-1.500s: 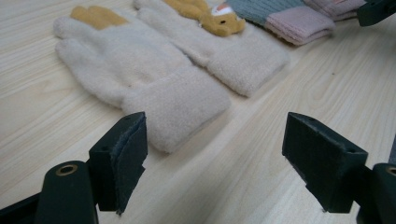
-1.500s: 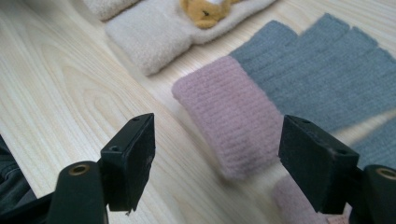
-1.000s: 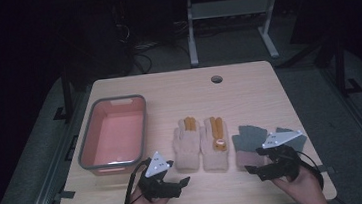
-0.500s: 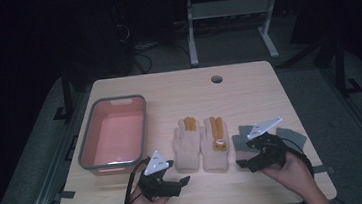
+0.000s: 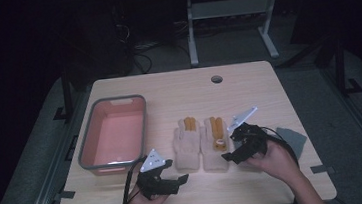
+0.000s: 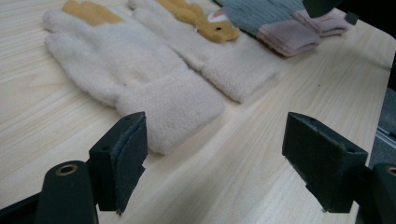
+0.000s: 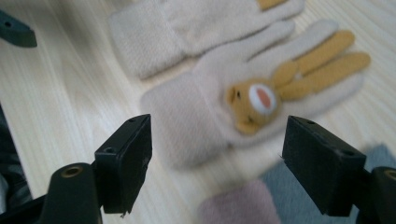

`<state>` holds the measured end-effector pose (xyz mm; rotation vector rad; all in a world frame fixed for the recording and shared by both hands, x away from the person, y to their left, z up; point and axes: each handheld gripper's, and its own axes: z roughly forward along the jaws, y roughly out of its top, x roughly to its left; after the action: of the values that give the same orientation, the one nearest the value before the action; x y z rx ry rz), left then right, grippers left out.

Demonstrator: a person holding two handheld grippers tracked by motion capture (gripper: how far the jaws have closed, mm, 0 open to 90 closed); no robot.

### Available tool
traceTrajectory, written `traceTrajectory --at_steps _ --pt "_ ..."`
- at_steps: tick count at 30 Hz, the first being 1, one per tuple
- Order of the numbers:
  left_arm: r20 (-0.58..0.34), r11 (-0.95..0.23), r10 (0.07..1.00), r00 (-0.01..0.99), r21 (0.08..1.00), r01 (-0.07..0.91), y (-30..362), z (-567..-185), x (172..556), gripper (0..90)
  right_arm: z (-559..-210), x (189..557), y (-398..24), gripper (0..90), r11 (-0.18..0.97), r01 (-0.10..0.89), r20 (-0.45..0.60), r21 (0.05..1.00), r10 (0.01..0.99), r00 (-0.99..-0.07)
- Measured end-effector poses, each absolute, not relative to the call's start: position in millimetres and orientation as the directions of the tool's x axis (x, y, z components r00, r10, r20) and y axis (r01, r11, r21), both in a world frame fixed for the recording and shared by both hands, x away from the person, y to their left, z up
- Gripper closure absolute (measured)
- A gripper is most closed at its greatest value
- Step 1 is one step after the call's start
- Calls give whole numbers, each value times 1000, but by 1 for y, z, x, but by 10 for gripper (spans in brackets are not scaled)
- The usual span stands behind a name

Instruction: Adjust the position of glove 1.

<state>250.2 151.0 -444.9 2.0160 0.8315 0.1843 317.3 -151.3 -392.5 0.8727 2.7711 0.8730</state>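
my desk (image 5: 248, 88) is pale wood-grain with a smooth, faintly shiny top, and the pink bin (image 5: 114, 133) on it looks like smooth plastic with a grey rim. the two cream gloves (image 6: 140, 70) are soft fuzzy knit with ribbed cuffs and mustard fingers, and the grey glove (image 6: 261, 16) beside them is a finer ribbed knit with a pink cuff. my jaws are matt black, their inner pads rough and slightly frayed at the edges.

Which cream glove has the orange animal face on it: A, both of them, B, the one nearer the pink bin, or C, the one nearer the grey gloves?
C: in the right gripper view the animal face sits on the cream glove that lies beside the grey gloves.
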Motion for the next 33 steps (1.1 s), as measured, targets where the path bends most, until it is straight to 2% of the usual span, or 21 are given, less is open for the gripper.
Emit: traceTrajectory --at_steps 6,14,24,33 --pt "-192 -355 617 763 798 487 150 -445 250 225 -394 336 -134 262 703 471 52 533 529 -847" --pt "-202 -348 613 764 800 489 151 -445 251 222 -404 352 -129 294 706 500 50 502 553 -831" --pt "-191 -355 612 767 801 483 150 -446 250 222 -434 365 -121 474 721 538 20 437 590 -807" --pt "-189 -354 615 766 802 482 151 -445 250 222 -442 365 -118 499 724 540 4 429 597 -803"
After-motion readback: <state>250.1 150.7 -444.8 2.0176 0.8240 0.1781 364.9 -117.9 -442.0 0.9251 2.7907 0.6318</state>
